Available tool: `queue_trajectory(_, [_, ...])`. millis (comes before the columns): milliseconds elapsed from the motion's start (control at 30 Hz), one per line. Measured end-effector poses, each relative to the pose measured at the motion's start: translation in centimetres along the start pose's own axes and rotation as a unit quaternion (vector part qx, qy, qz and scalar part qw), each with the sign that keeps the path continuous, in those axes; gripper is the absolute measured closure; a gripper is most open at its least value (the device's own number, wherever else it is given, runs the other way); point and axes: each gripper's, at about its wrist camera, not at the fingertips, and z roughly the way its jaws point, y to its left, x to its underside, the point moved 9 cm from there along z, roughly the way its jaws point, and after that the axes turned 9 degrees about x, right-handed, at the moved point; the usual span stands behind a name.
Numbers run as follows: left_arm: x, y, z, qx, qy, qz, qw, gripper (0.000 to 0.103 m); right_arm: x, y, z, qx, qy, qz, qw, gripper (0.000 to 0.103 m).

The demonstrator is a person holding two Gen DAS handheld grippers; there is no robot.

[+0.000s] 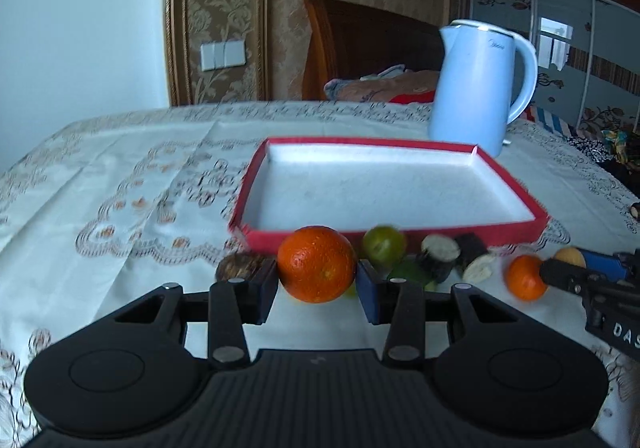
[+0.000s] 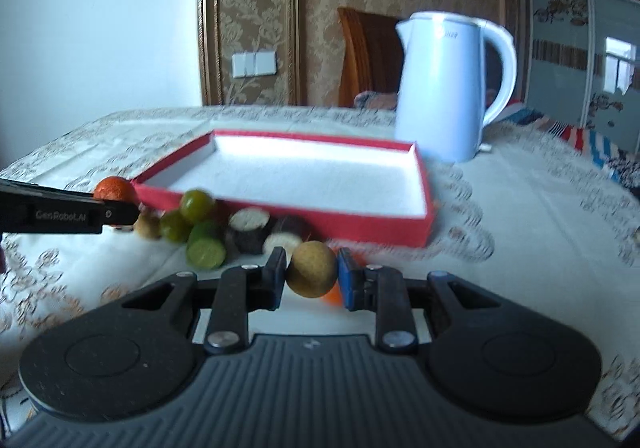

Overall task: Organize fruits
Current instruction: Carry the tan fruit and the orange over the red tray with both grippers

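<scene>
My left gripper [image 1: 317,282] is shut on a large orange [image 1: 316,263], held just in front of the red tray [image 1: 400,233]. My right gripper [image 2: 312,275] is shut on a tan round fruit [image 2: 312,269]; it also shows in the left wrist view [image 1: 570,257]. A small orange [image 1: 525,277] lies beside the right gripper. A green lime [image 1: 383,244], a cut lime [image 2: 205,253] and dark sugarcane pieces [image 1: 440,257] lie along the tray's near edge. The tray [image 2: 360,226] is empty, with a white inside.
A pale blue kettle [image 1: 478,88] stands behind the tray at the right. A brown round fruit [image 1: 240,266] lies left of my left gripper. The table has an embroidered white cloth [image 1: 120,188]. A bed and a wardrobe are behind.
</scene>
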Motion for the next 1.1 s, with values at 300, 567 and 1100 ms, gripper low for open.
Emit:
queue_trajectory(300, [-4.2, -1.0, 4.2, -0.001, -0.005, 0.003, 1.0000, 0.061, -5.3, -1.8, 2.6, 0.046, -0.042, -0.018, 0.998, 0.077])
queue_trajectory(567, [-5.7, 0.0, 9.5, -0.023, 0.025, -0.015, 0.9993, 0.061, -7.1, -2.1, 10.1, 0.046, 0.002, -0.008, 0.999, 0.077])
queue_trajectory(1100, [-5.1, 1.3, 14.8, -0.041, 0.071, -0.042, 0.9958, 0.061, -6.4, -1.4, 18.4, 0.044, 0.069, 0.004, 0.997, 0.077])
